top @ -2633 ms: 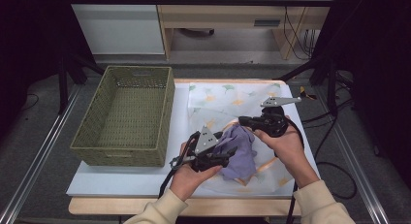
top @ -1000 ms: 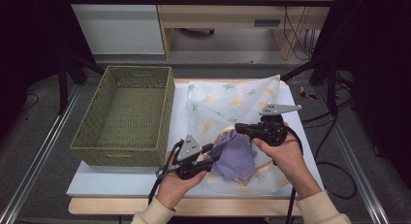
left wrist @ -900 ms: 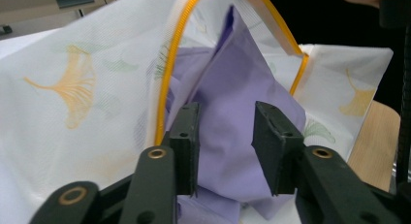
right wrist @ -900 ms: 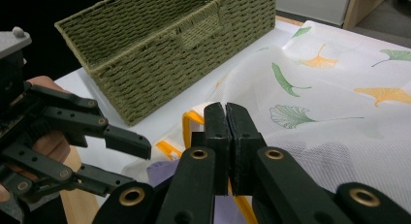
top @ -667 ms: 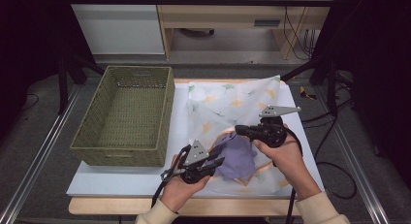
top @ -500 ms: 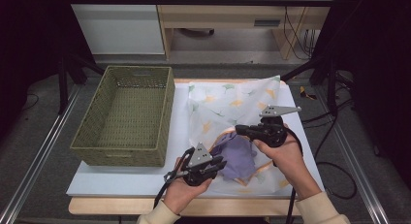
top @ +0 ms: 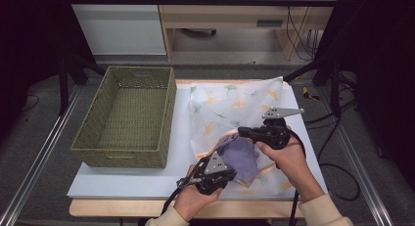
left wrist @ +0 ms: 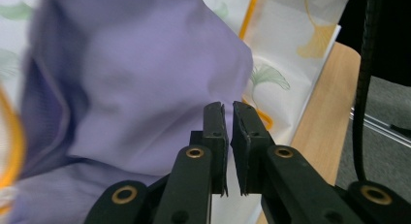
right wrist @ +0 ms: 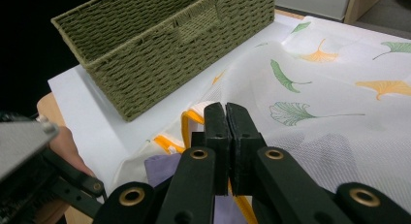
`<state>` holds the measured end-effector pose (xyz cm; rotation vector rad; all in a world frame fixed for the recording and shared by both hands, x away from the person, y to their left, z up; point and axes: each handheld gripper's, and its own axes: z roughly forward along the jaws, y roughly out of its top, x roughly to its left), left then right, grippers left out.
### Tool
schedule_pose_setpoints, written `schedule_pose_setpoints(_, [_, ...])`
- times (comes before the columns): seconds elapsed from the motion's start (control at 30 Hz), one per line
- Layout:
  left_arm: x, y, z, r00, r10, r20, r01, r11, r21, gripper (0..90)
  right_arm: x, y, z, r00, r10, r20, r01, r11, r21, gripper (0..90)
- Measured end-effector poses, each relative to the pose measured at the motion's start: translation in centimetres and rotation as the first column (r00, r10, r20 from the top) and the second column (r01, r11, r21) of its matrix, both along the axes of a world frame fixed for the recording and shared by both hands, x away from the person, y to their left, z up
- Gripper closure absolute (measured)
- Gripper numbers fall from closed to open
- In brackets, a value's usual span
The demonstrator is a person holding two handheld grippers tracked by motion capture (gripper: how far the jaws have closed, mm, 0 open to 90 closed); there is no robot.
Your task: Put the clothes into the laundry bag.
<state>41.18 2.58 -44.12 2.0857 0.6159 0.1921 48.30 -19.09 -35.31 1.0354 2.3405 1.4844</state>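
A white mesh bag [top: 230, 103] printed with ginkgo leaves and trimmed in orange lies on the white table top [top: 122, 179]. My right gripper [top: 241, 132] is shut on the bag's orange-trimmed rim [right wrist: 186, 122] and holds it raised. A purple cloth [top: 242, 155] lies bunched in the bag's mouth, below that rim. My left gripper [top: 234, 173] sits at the front edge just short of the purple cloth [left wrist: 135, 78]. Its jaws stand together with a hair's gap and nothing between them.
An empty green woven basket [top: 122, 155] stands to the left of the bag, close beside it [right wrist: 160, 44]. The wooden table edge [left wrist: 320, 112] runs just beyond the bag's near corner. A black cable [left wrist: 366, 64] hangs at the right.
My left gripper drew back from the purple cloth toward the front edge, then shifted right again. The right gripper moved nearer with the bag's rim and has since held still.
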Motion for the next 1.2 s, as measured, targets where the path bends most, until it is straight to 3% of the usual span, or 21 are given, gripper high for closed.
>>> schedule_pose_setpoints(0.13, [0.2,-0.4,-0.8,0.9991,-0.006,-0.041,0.006,1.0000,-0.006,84.3,0.0,0.0,0.0,1.0000,-0.004,-0.001,0.004,1.000,-0.001,88.8])
schedule_pose_setpoints(0.23, [0.5,-0.8,-1.2,0.9988,-0.010,-0.048,0.011,0.9999,0.012,84.4,0.0,-0.1,-0.1,1.0000,-0.003,-0.001,0.003,1.000,-0.004,88.8])
schedule_pose_setpoints(0.4, [1.4,-1.8,-1.8,0.9996,0.012,-0.027,-0.011,0.9988,0.047,85.3,-0.1,-0.1,0.0,1.0000,-0.007,-0.006,0.007,1.000,-0.008,88.8])
schedule_pose_setpoints(0.67, [3.2,-2.7,-2.1,0.9980,0.061,-0.016,-0.060,0.9961,0.066,89.6,-0.1,-0.5,-0.1,0.9998,-0.018,-0.002,0.018,1.000,-0.022,88.8])
schedule_pose_setpoints(1.2, [5.1,-3.6,-2.2,0.9949,0.101,-0.004,-0.100,0.9926,0.069,90.0,0.1,-1.1,-0.4,0.9993,-0.035,-0.010,0.035,0.999,-0.022,88.8])
